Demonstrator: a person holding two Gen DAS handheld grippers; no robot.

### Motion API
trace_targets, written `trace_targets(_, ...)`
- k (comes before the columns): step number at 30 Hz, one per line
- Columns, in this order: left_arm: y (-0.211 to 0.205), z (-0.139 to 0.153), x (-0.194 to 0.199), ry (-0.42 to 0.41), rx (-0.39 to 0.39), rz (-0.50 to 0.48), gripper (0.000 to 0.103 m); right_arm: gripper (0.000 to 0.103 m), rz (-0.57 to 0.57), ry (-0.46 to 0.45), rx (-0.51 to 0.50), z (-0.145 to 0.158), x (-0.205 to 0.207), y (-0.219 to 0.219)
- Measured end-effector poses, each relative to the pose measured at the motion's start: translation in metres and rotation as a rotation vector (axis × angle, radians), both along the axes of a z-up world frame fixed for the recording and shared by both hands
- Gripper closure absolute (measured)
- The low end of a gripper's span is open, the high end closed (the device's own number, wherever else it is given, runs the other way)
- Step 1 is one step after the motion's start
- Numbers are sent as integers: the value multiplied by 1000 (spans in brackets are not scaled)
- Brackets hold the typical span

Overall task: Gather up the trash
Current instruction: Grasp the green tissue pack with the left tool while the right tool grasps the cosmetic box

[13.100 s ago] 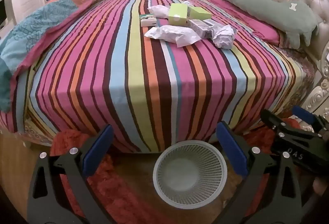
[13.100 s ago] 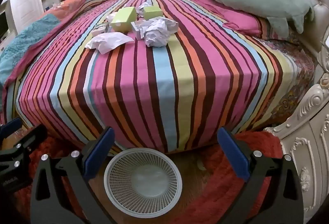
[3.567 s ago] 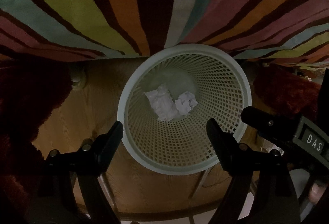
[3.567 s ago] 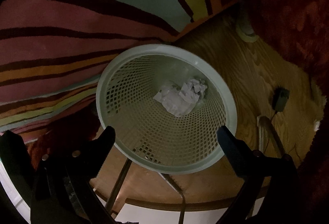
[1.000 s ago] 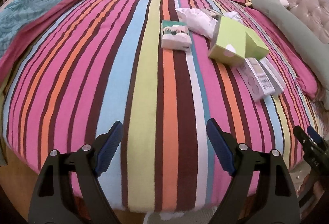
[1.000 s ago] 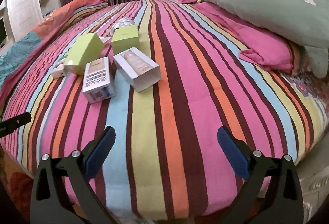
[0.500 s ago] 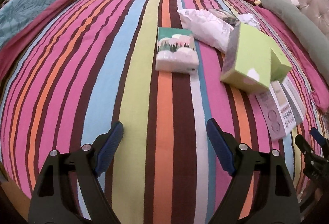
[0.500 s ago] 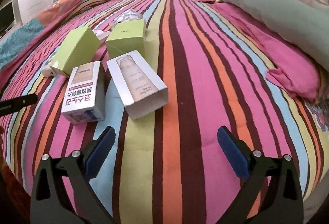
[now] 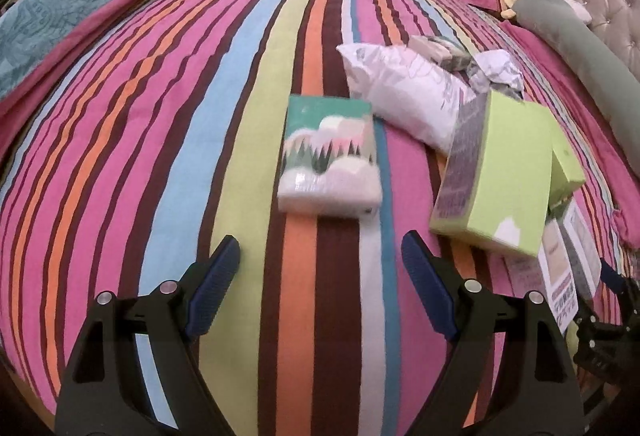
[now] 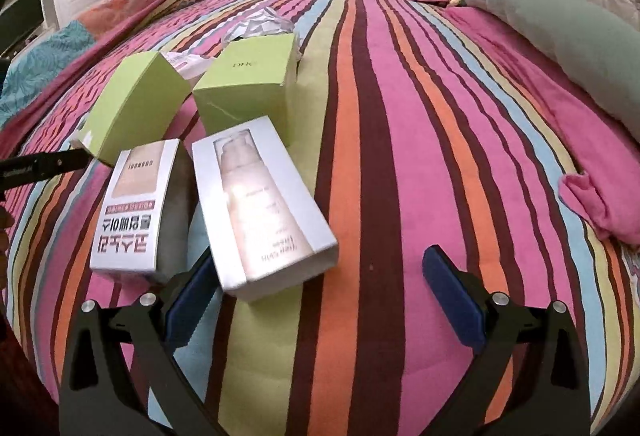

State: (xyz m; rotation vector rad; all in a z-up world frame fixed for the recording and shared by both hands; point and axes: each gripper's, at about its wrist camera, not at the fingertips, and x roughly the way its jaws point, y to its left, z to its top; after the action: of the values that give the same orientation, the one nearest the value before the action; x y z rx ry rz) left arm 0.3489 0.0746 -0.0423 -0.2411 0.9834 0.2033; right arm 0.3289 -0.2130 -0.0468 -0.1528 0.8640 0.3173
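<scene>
Both units operate over a bed covered by a striped bedspread point(image 9: 160, 140). The left hand-held gripper point(image 9: 320, 276) is spread wide with nothing between its blue pads, positioned just short of a small tissue pack point(image 9: 330, 156) printed with a green forest scene, which lies flat on the bedspread directly ahead of the gap. To the right of the pack lie a white plastic bag point(image 9: 408, 96) and, just beside it, a lime-green carton point(image 9: 496, 172) resting tilted against the other items; crumpled paper point(image 9: 496, 70) sits behind it. The right hand-held gripper point(image 10: 316, 286) is likewise fully spread and empty. Its left pad sits at the near corner of a silver-white cosmetic box point(image 10: 260, 204) showing a pump bottle, which lies flat between the pads' line and the far clutter. Just left of that box lies a second white box with Korean lettering point(image 10: 132, 204). Behind them stand two lime-green cartons, one at left point(image 10: 132, 104) and one at centre point(image 10: 248, 84). A green bolster pillow point(image 10: 568, 36) lies along the right side, well apart from the trash.
</scene>
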Motion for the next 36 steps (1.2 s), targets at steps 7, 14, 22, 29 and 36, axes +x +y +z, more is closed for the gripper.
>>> trace_targets(7, 7, -2, 24, 7, 5, 12, 22, 8, 34, 5, -10, 1, 14, 12)
trace_targets(14, 15, 0, 47, 6, 28, 6, 22, 9, 53, 3, -23, 4, 28, 23)
trace_targets(22, 23, -1, 53, 7, 11, -7, 53, 56, 48, 41, 5, 6, 31, 30)
trace_targets(29, 21, 5, 42, -2, 22, -31, 54, 56, -2, 45, 10, 12, 15, 25)
trace_targets(36, 19, 28, 12, -53, 12, -45, 54, 56, -94, 57, 52, 22, -5, 6)
